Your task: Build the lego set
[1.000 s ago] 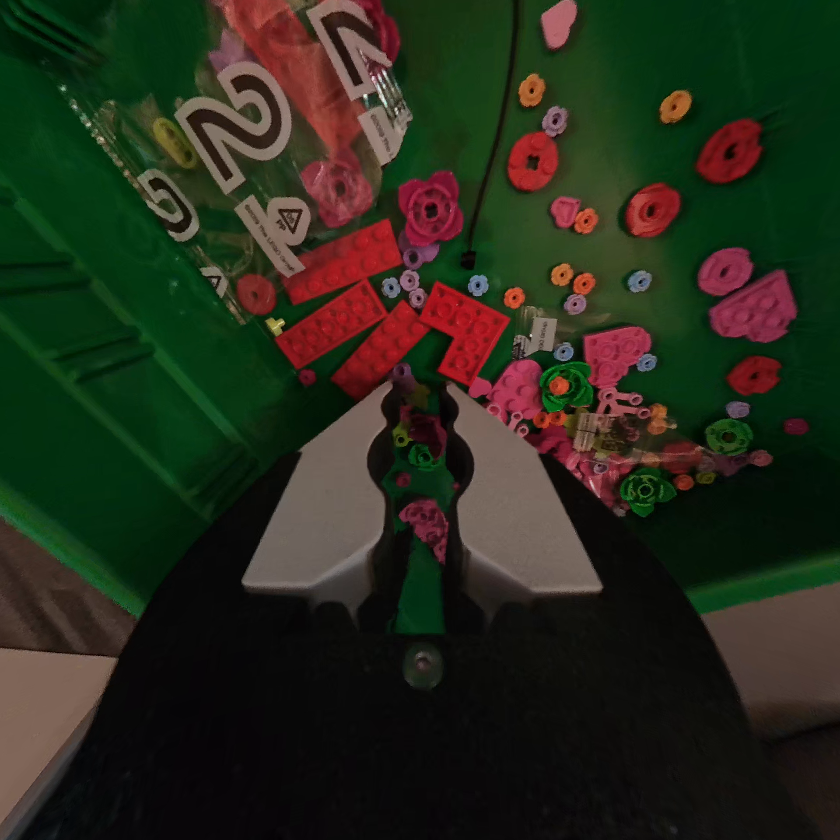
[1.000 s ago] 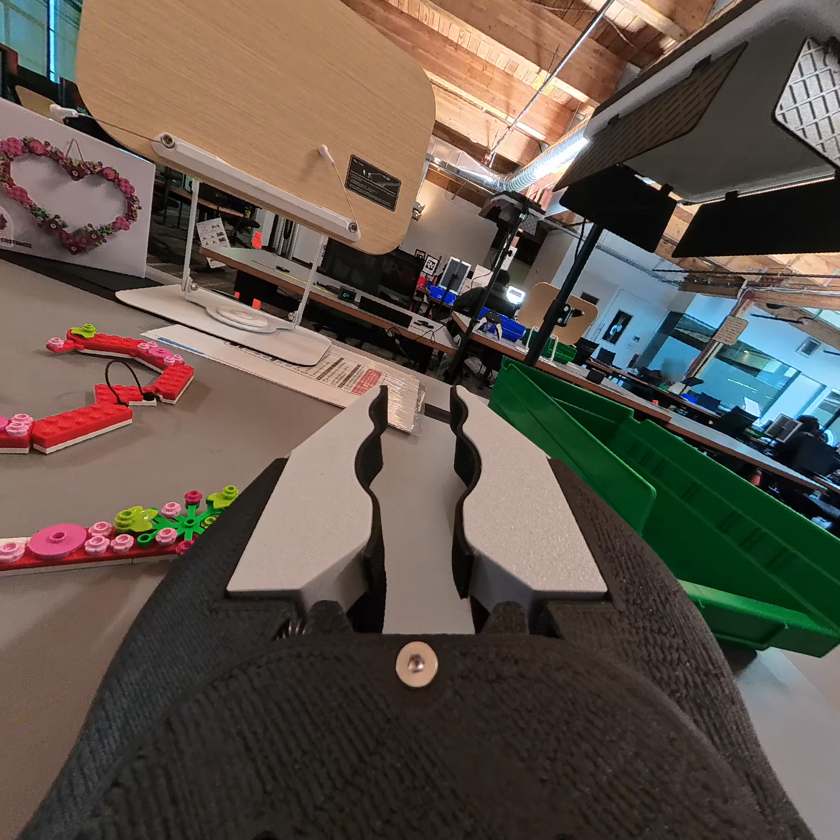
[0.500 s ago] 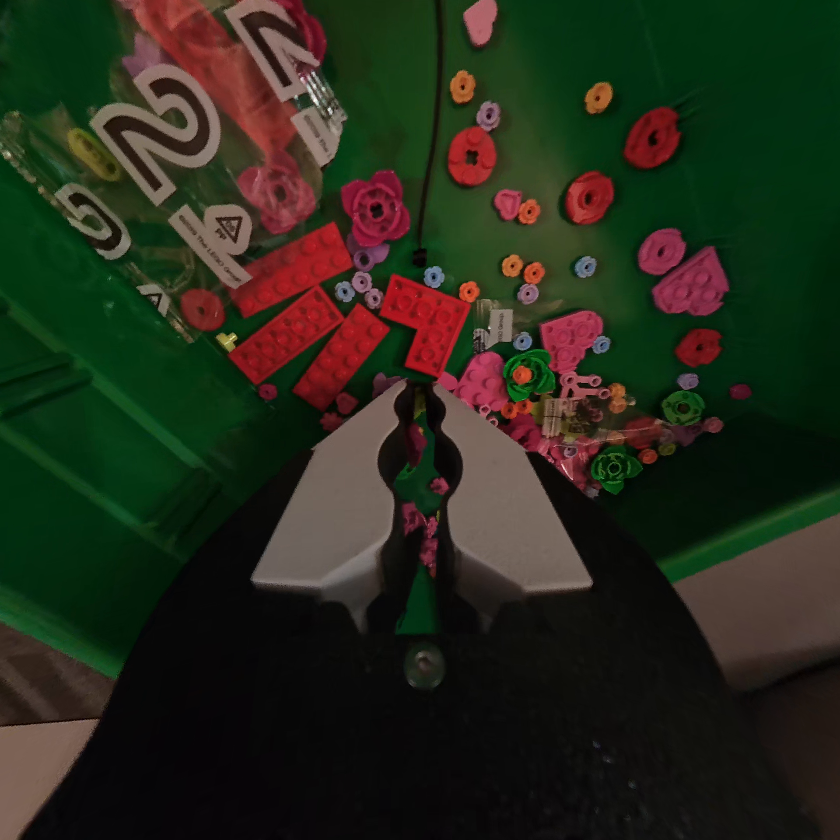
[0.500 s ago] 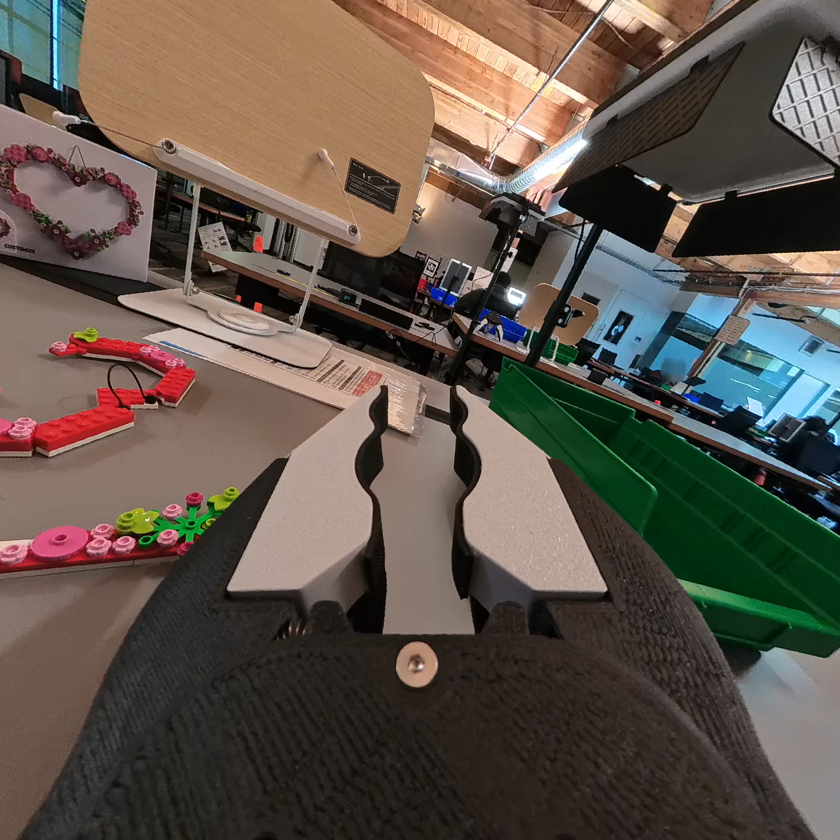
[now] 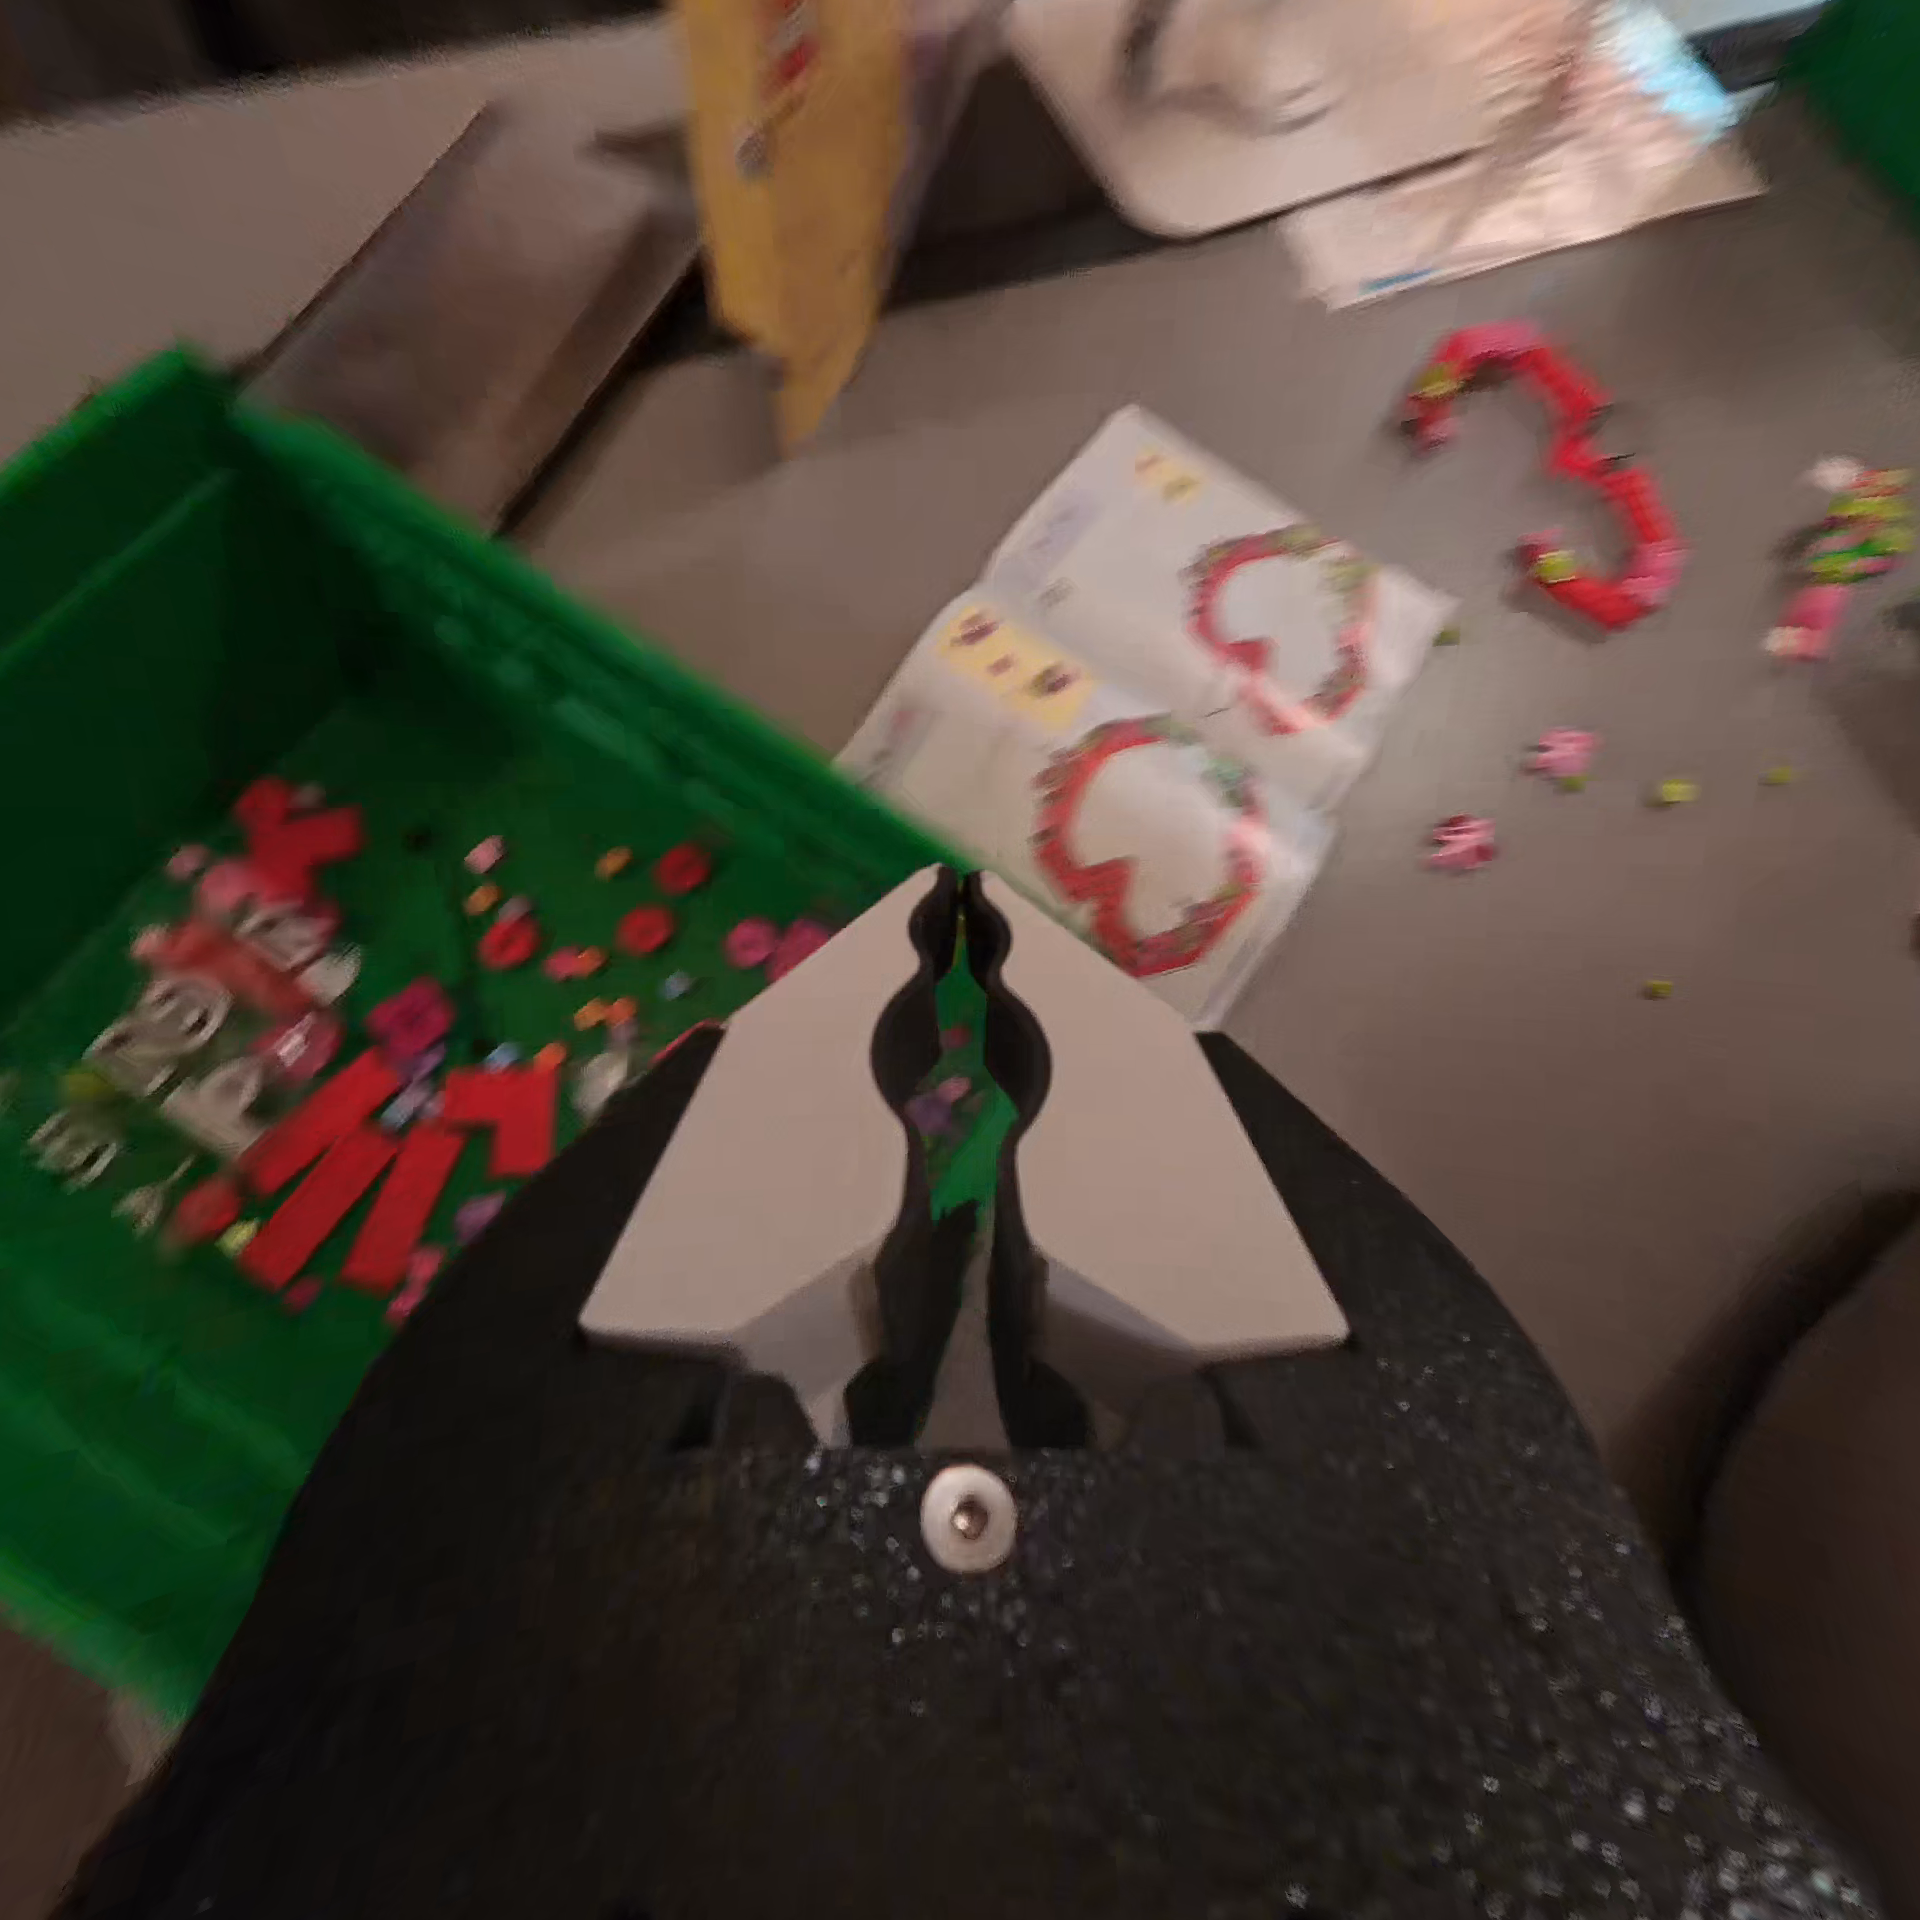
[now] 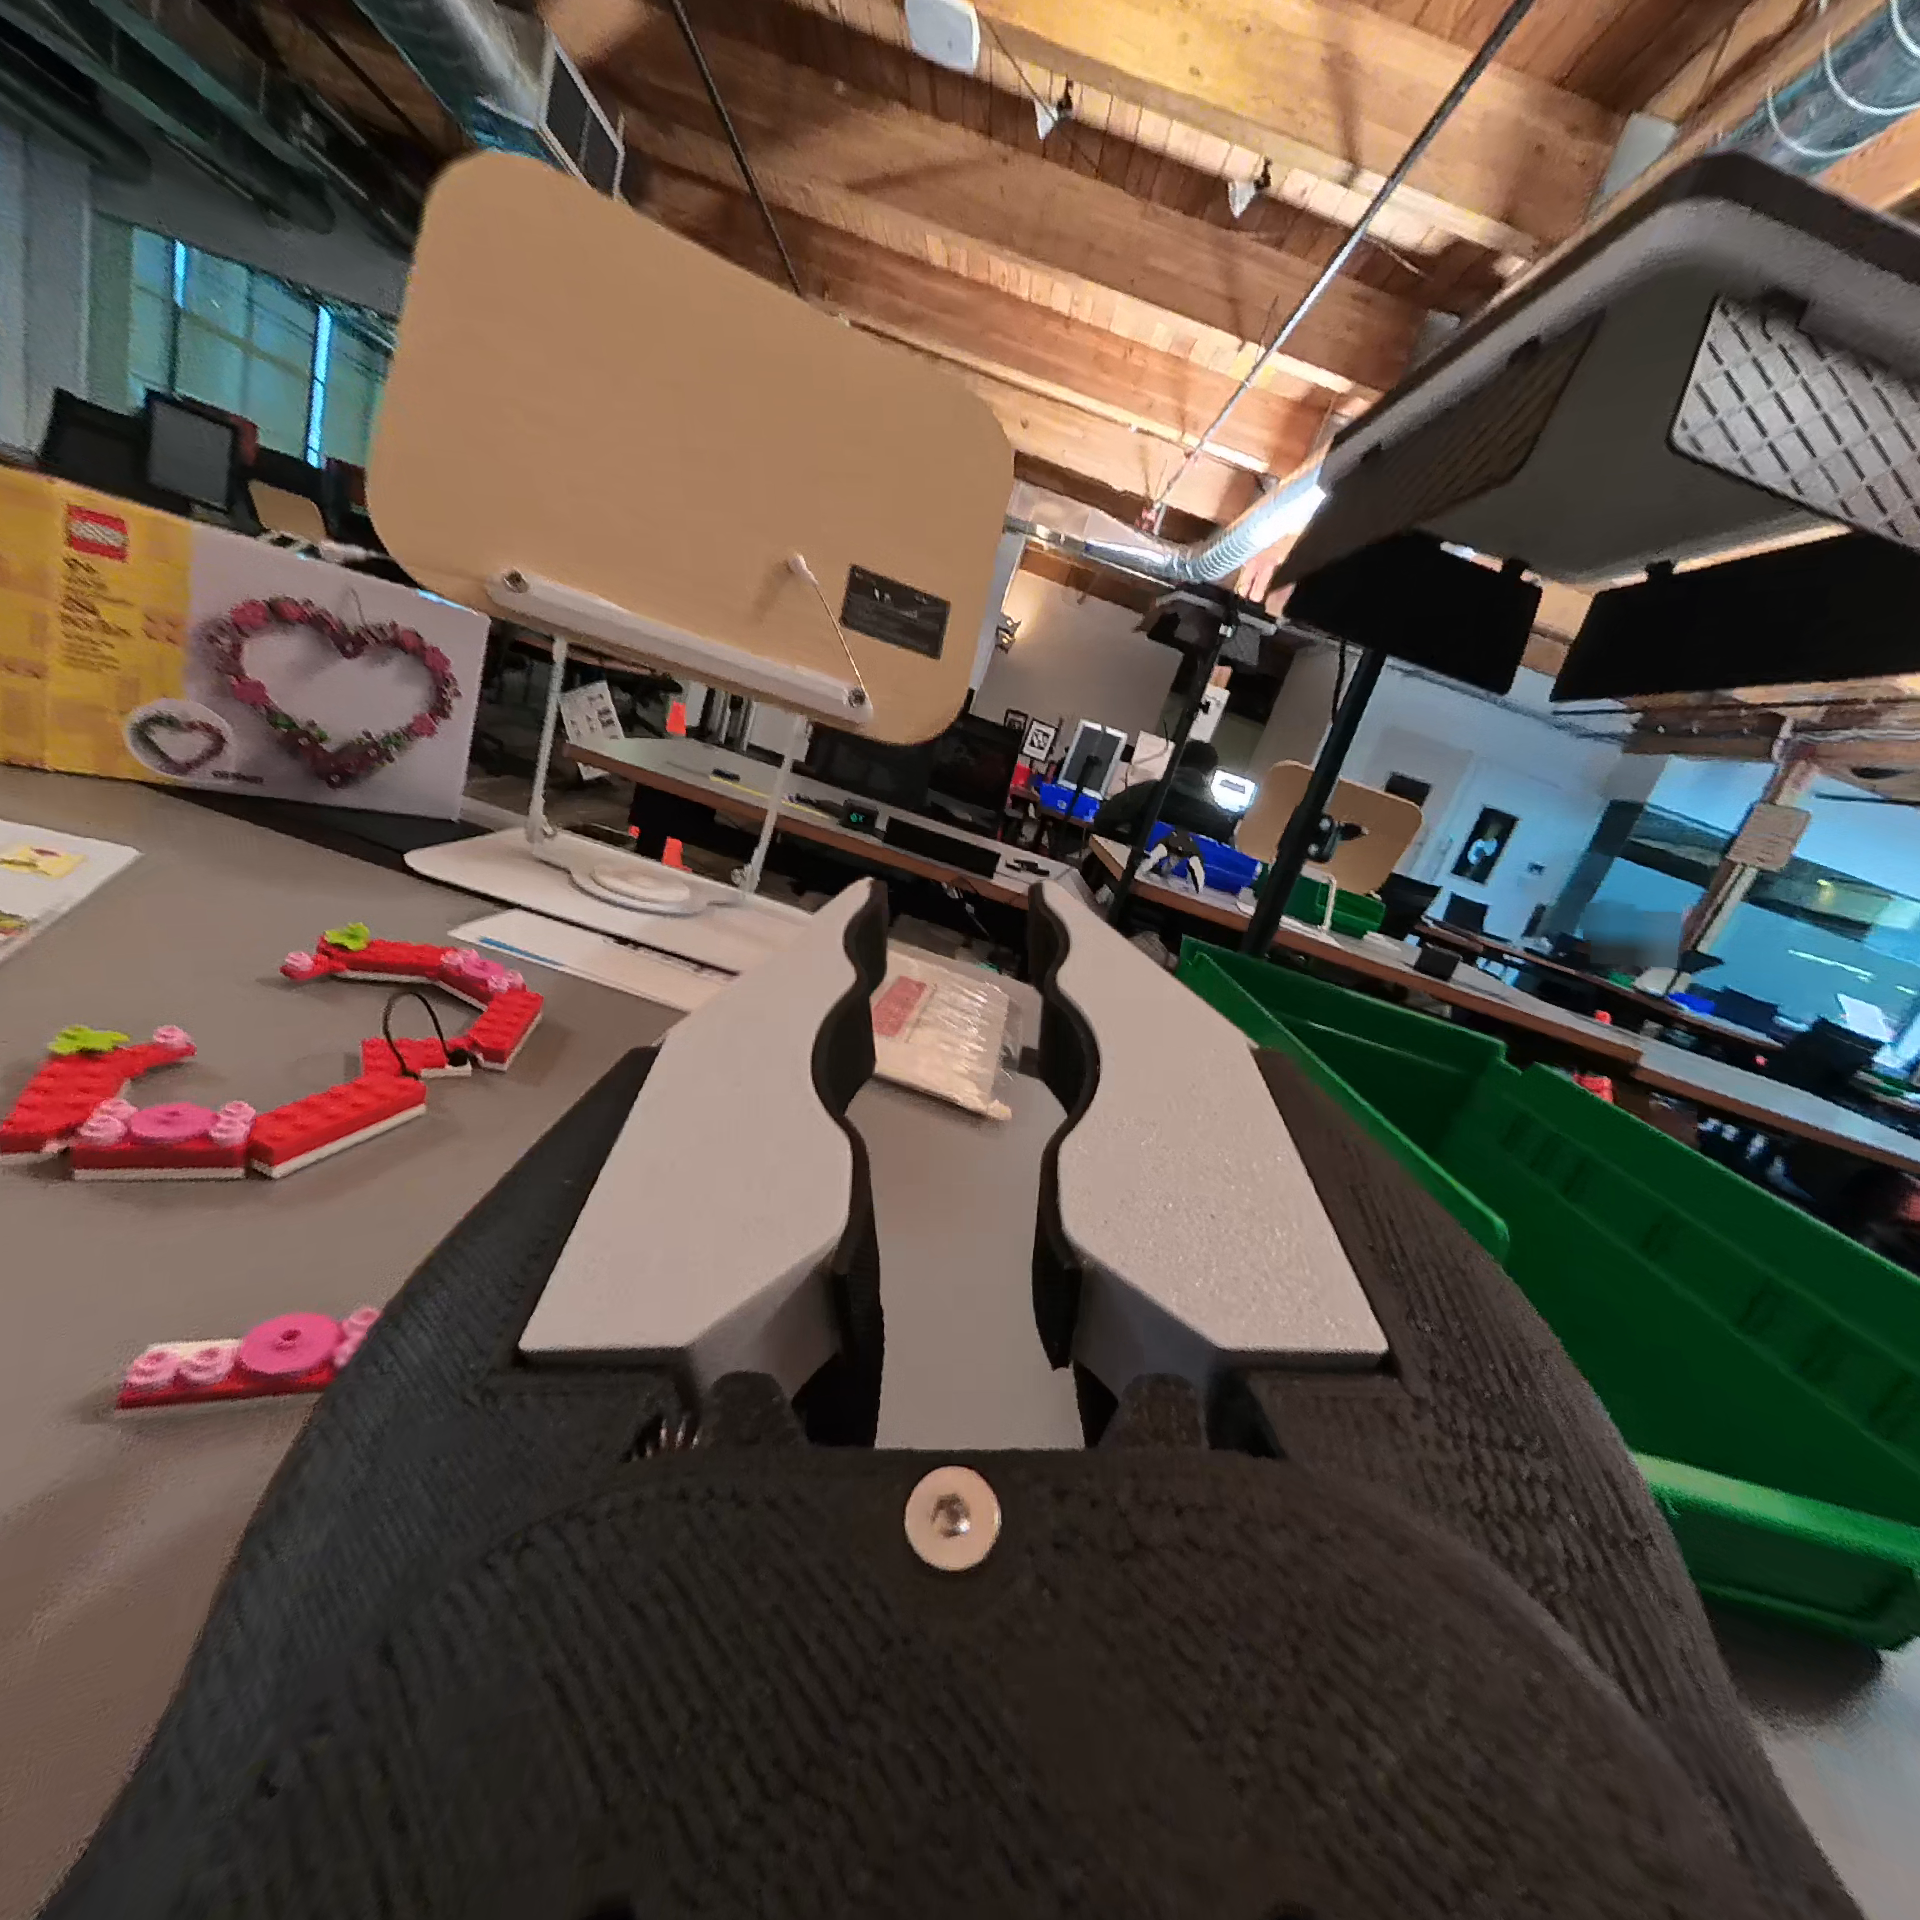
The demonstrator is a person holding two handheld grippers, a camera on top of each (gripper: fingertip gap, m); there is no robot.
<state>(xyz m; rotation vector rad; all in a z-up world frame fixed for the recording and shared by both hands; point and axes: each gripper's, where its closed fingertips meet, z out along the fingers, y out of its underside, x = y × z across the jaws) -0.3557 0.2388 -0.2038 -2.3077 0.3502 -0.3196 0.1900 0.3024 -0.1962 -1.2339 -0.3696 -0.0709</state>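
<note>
In the blurred left wrist view my left gripper (image 5: 957, 902) hangs over the near corner of the green bin (image 5: 582, 675), its tips pinched together on what looks like a tiny yellow-green piece (image 5: 963, 928). Loose red plates (image 5: 343, 1174) and small flower pieces lie in the bin. The red half-built heart frame (image 5: 1590, 509) lies on the grey table; it also shows in the right wrist view (image 6: 343, 1101). A short pink-studded red strip (image 6: 249, 1361) lies nearer. My right gripper (image 6: 956, 914) is open and empty, low over the table.
An open instruction booklet (image 5: 1132, 707) lies between the bin and the heart frame. The set's box (image 6: 239, 675) and a wooden book stand (image 6: 675, 447) stand at the back. A second green bin (image 6: 1662, 1247) is at the right, a plastic bag (image 6: 945, 1029) ahead. My hands' fingertips stand some 55 cm from each other.
My left gripper closed down in the bin, then lifted out and swung right toward the table. My right gripper shifted slightly right and stayed open.
</note>
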